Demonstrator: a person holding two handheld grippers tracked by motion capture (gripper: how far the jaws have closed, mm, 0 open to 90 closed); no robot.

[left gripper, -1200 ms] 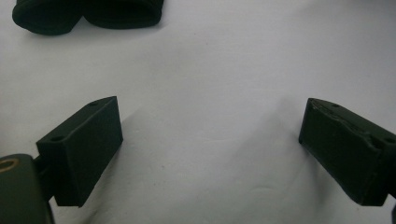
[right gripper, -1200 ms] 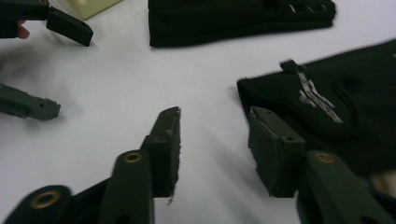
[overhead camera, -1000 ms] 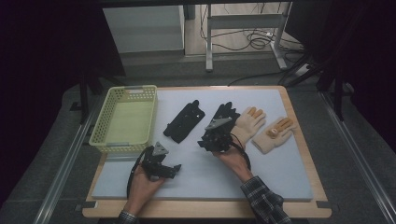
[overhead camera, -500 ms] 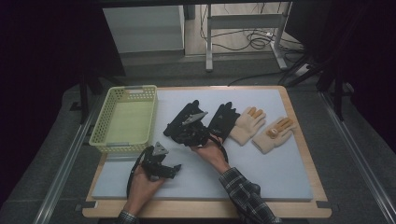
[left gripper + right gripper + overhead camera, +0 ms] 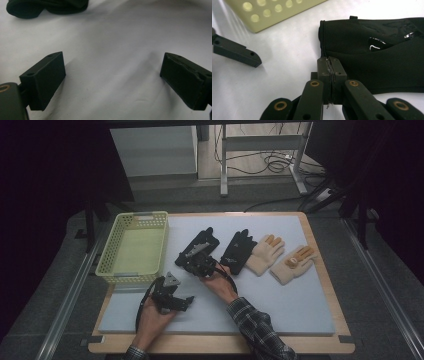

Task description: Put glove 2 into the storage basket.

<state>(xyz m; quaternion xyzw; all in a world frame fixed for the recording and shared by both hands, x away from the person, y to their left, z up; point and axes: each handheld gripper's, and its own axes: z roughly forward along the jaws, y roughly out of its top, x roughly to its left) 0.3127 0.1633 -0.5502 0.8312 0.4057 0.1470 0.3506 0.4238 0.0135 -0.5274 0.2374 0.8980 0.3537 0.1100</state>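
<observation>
A black glove lies on the white foam mat, cuff toward the person. My right gripper is at that cuff, and in the right gripper view its jaws are shut, tips against the black glove's lower cuff corner. I cannot tell if fabric is caught. My left gripper rests on the mat nearer the person. Its jaws stand wide open over bare mat, with a piece of black fabric beyond them. A second black glove and two beige gloves lie to the right.
A pale yellow basket stands at the mat's left edge, close to the glove's cuff, and its perforated wall shows in the right gripper view. One jaw of the left gripper lies just left of the right gripper there.
My right gripper has moved left from the second black glove to the cuff of the left black glove. The left gripper has stayed put.
</observation>
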